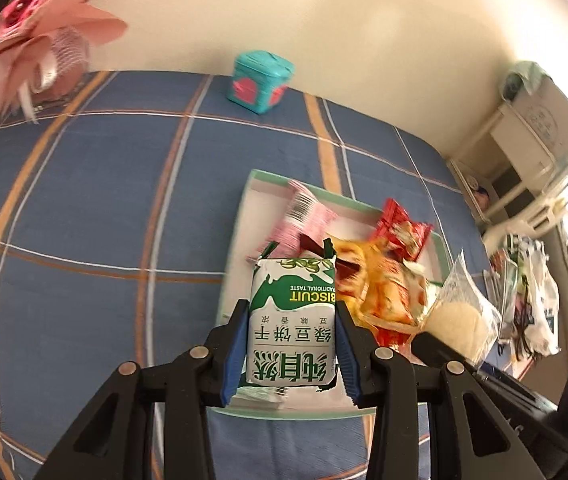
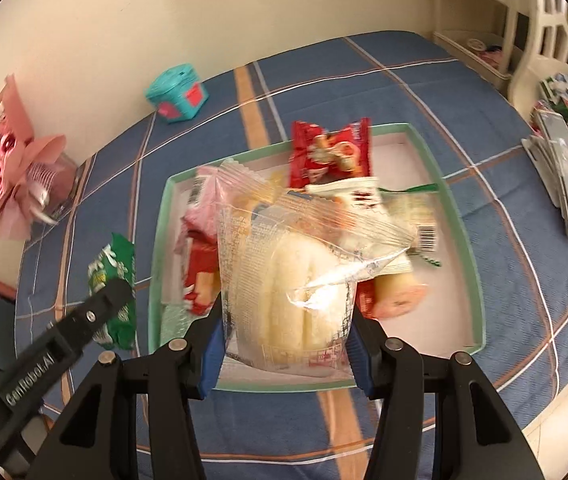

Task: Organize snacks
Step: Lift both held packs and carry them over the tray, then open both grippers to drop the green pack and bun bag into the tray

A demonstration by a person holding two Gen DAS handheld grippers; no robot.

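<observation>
My left gripper (image 1: 292, 320) is shut on a green and white biscuit packet (image 1: 292, 324), held above the near edge of a shallow green-rimmed tray (image 1: 239, 216). My right gripper (image 2: 286, 312) is shut on a clear bag of white cakes (image 2: 284, 280), held over the same tray (image 2: 163, 208). Several snack packets lie in the tray: a red one (image 2: 330, 154), a pink one (image 1: 308, 216) and orange ones (image 1: 380, 288). In the right wrist view the left gripper (image 2: 99, 312) with the green packet (image 2: 109, 268) is at the tray's left side. The clear bag (image 1: 460, 312) also shows at the right of the left wrist view.
The tray rests on a blue plaid cloth (image 1: 83, 220) over the table. A teal box with pink hearts (image 1: 259, 82) stands by the wall, a pink flower bouquet (image 1: 31, 36) at the far left. White chairs (image 2: 544, 40) and bags (image 2: 564, 168) crowd the right edge.
</observation>
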